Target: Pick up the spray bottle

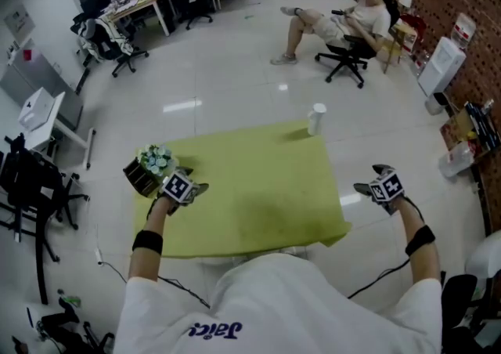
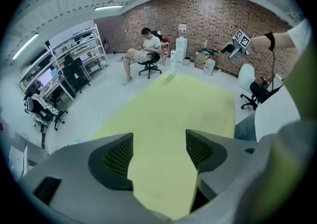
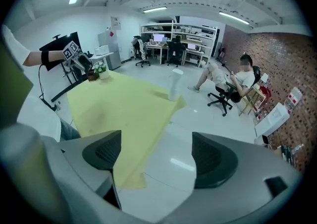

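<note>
Step in hand: approach, with no contact yet. The spray bottle (image 1: 316, 119), white and upright, stands at the far corner of the green-covered table (image 1: 258, 188), about 1 o'clock from the operator.

The left gripper (image 1: 196, 188) hovers over the table's 9 o'clock edge, just beside a basket of flowers (image 1: 149, 166). Its jaws are apart, with only green cloth showing between them. The right gripper (image 1: 372, 185) hangs off the table at 3 o'clock, jaws spread wide and empty over bare floor.

Judgement: the right gripper looks nearer. The next move calls for a reach toward 11 o'clock, with the jaws open to straddle the bottle before closing.
</note>
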